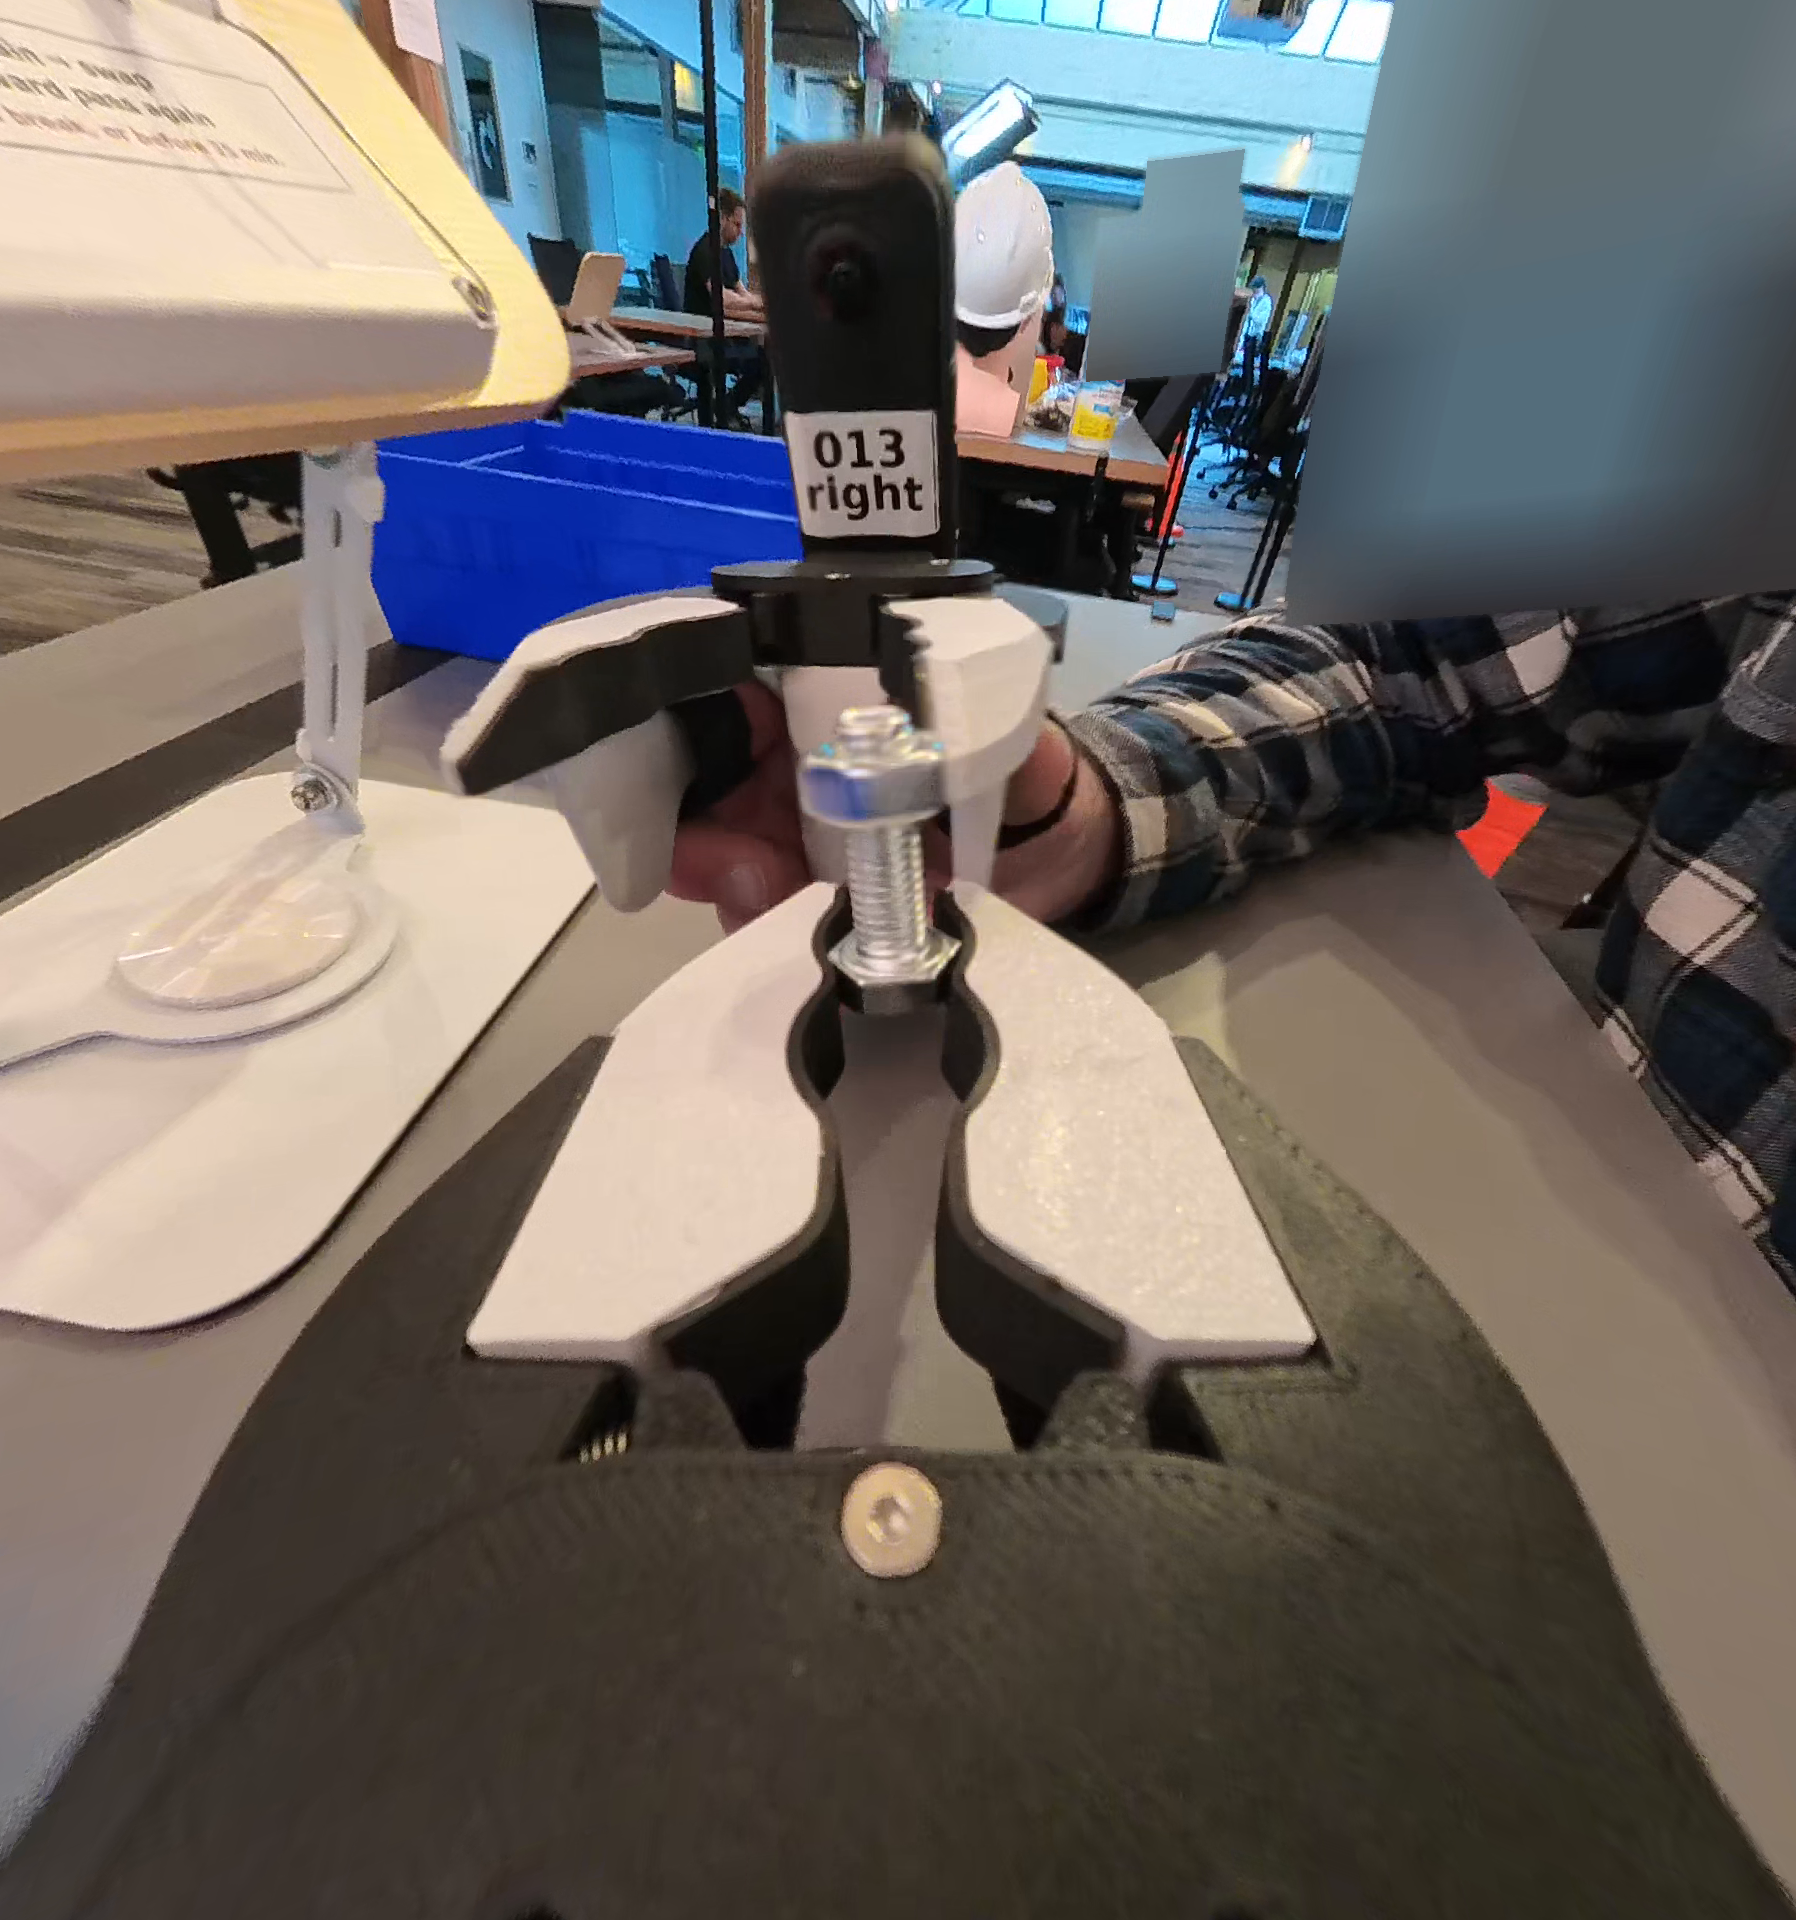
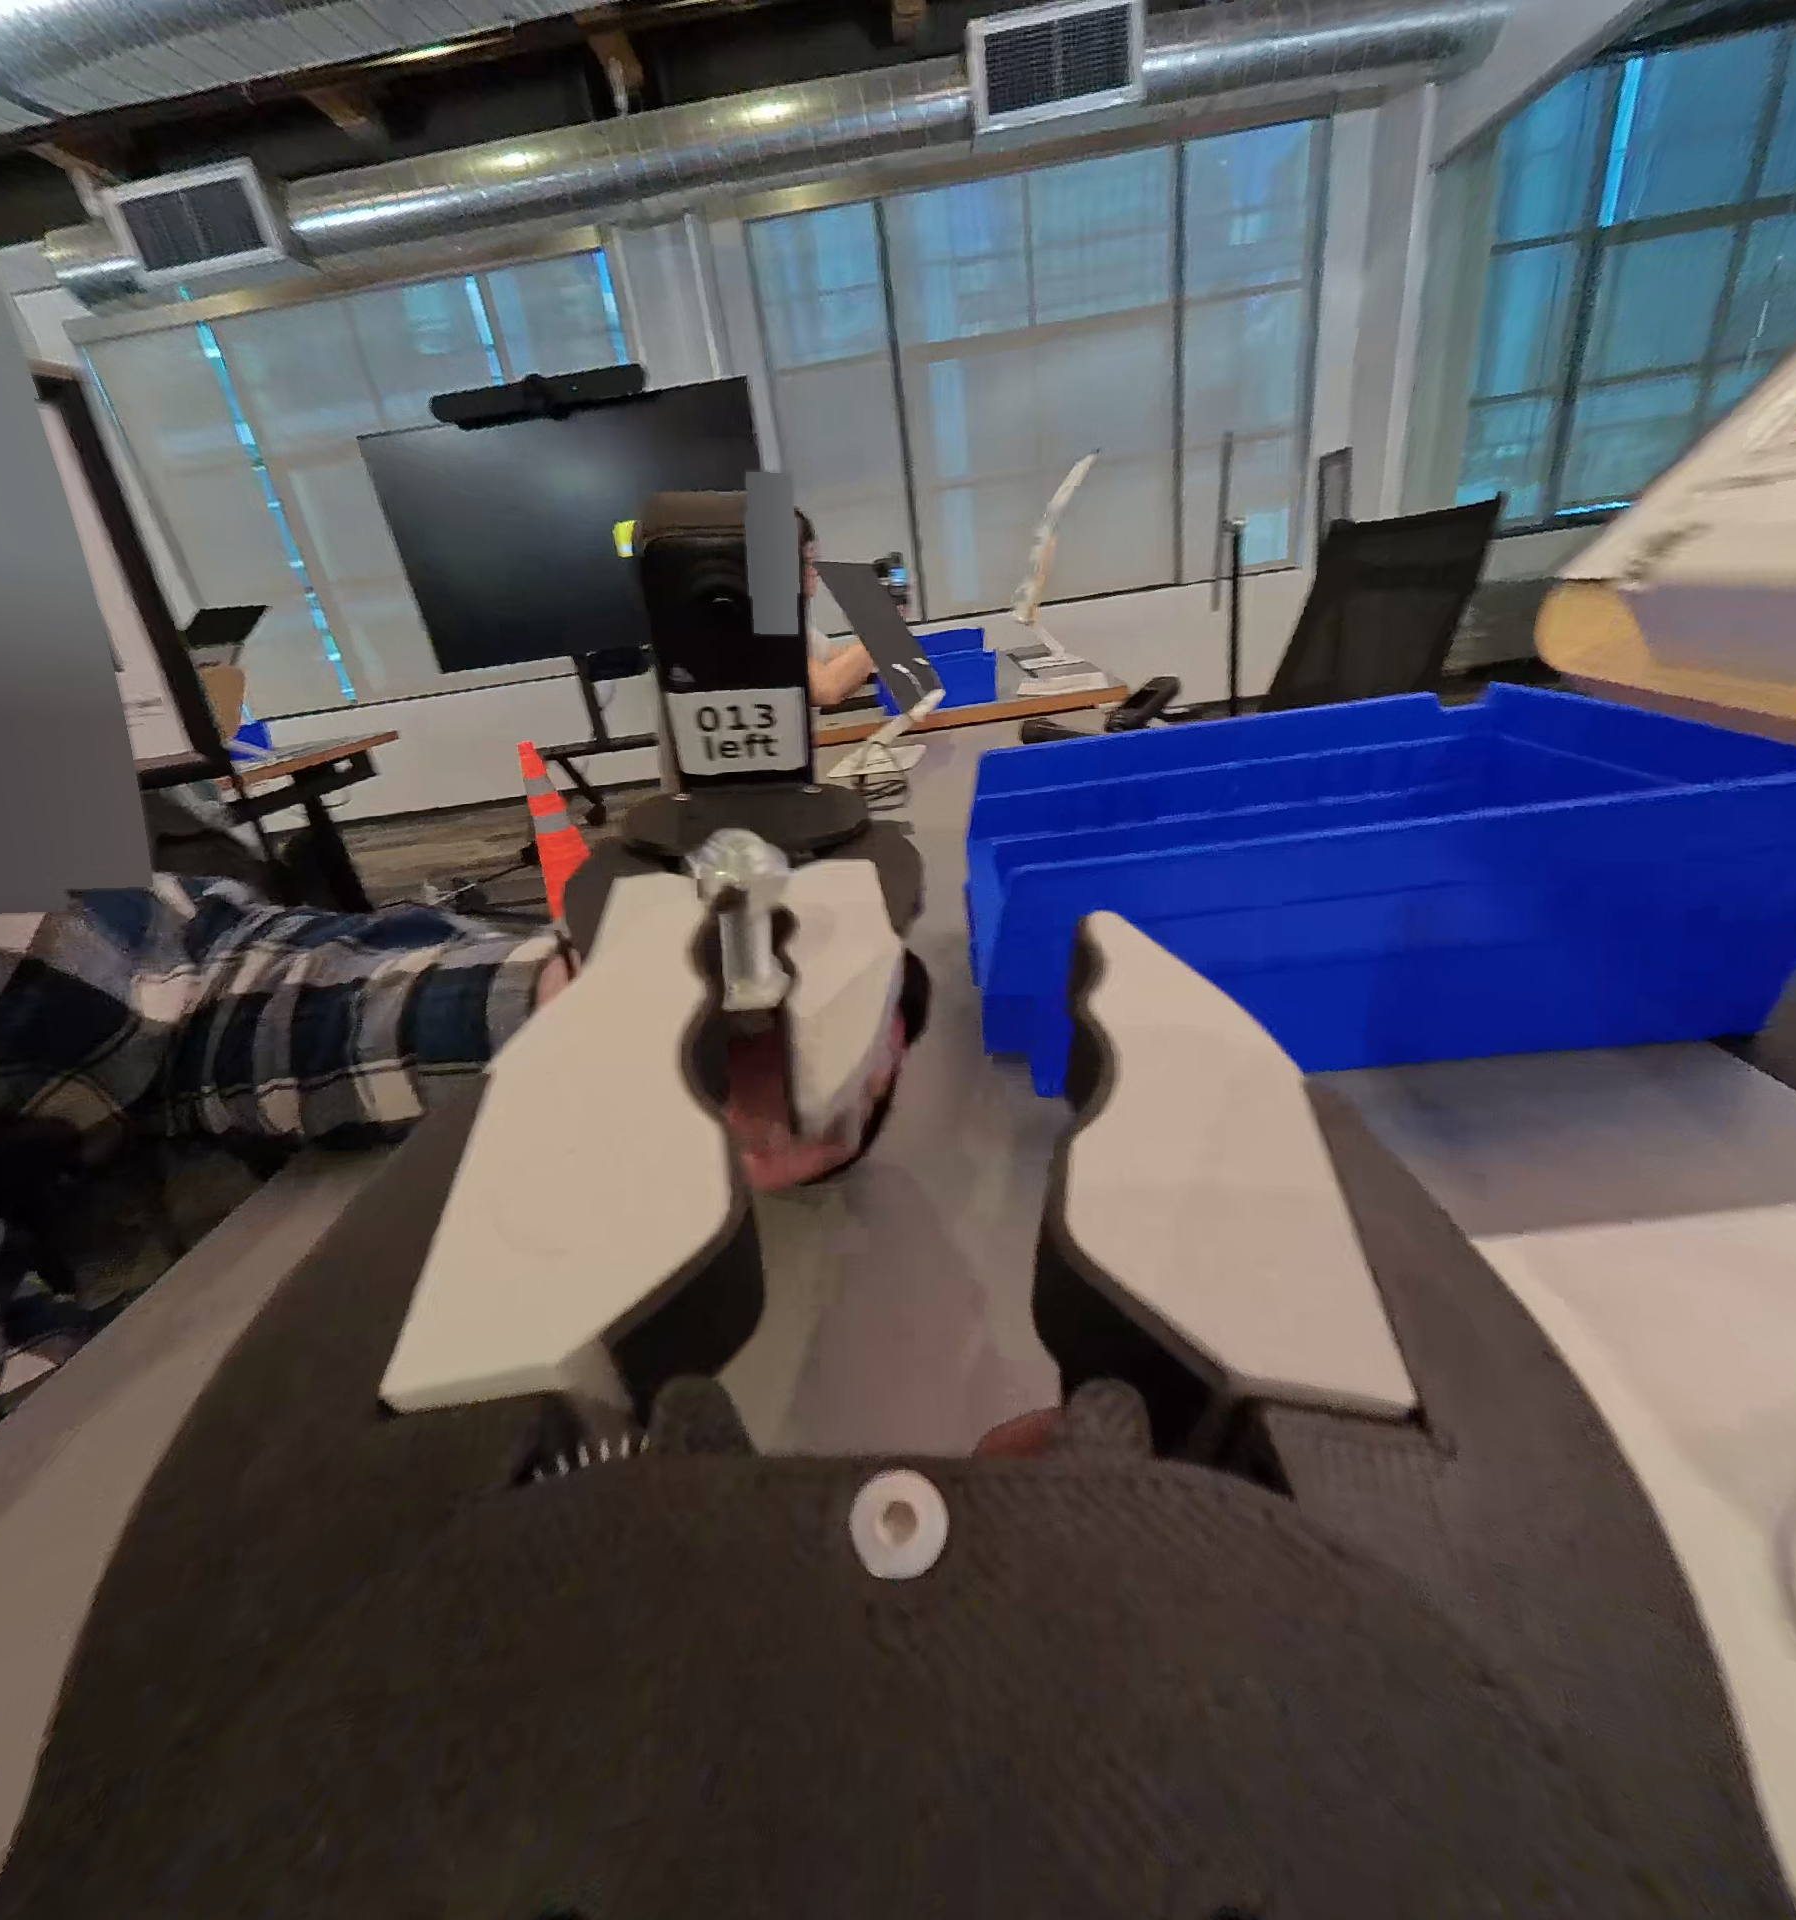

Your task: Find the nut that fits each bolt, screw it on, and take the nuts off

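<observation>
A silver bolt [image 1: 881, 883] stands upright with its hex head down. My left gripper [image 1: 889, 940] is shut on that head, in the notch near its fingertips. A silver nut [image 1: 873, 781] sits on the thread near the bolt's top end. My right gripper [image 1: 759, 800] faces the left one and is open. The nut stands between its spread fingers, close to one finger [image 1: 982, 758], and the other finger is well away. In the right wrist view my right gripper [image 2: 873, 914] is wide open, with nothing in its grasp. There the bolt [image 2: 746, 940] stands in the left gripper [image 2: 759, 992], just beyond my left finger [image 2: 603, 1091].
A blue bin [image 1: 582, 520] [image 2: 1393, 883] stands on the grey table [image 1: 1341, 1039]. A white stand [image 1: 333, 644] on a white base holds a clipboard up at the left. Plaid sleeves [image 1: 1393, 748] [image 2: 198, 997] reach in from the side. An orange cone [image 2: 551, 831] stands on the floor. The grippers' ends are close to 5 centimetres from one another.
</observation>
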Demonstrator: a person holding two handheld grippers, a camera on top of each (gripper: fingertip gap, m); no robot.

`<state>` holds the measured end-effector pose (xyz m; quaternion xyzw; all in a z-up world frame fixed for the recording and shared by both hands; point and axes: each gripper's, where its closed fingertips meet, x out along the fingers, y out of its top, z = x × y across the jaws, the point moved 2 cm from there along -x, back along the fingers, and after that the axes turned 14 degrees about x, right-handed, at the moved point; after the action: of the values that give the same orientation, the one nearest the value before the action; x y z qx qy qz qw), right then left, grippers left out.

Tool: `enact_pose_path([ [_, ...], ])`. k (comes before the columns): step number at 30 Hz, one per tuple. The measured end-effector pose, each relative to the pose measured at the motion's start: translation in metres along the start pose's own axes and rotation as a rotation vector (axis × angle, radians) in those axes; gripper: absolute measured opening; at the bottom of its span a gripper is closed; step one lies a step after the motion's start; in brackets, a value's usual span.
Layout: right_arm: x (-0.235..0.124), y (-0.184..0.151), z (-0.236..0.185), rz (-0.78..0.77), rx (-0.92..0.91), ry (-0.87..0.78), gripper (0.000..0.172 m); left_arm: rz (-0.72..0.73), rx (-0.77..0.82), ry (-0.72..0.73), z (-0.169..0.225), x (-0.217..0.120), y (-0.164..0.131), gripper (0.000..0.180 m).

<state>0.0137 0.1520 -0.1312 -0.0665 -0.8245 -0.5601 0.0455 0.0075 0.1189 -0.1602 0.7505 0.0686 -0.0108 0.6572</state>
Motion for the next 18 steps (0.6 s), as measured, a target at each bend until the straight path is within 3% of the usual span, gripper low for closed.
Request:
enact_pose_path([
  [1, -0.004, 0.001, 0.007, 0.005, 0.005, -0.028, 0.054, 0.021, -0.005, -0.001, -0.001, -0.003, 0.003, 0.014],
  [4, -0.011, 0.007, 0.017, 0.039, 0.062, -0.031, 0.059, 0.022, -0.003, 0.012, -0.003, -0.006, 0.004, 0.014],
  [8, 0.001, 0.001, -0.003, 0.014, 0.021, 0.042, 0.067, -0.013, -0.005, 0.010, -0.003, -0.001, -0.003, 0.014],
  [18, 0.006, -0.003, -0.001, -0.007, 0.013, 0.023, 0.067, -0.017, 0.002, 0.001, -0.001, 0.000, -0.004, 0.014],
])
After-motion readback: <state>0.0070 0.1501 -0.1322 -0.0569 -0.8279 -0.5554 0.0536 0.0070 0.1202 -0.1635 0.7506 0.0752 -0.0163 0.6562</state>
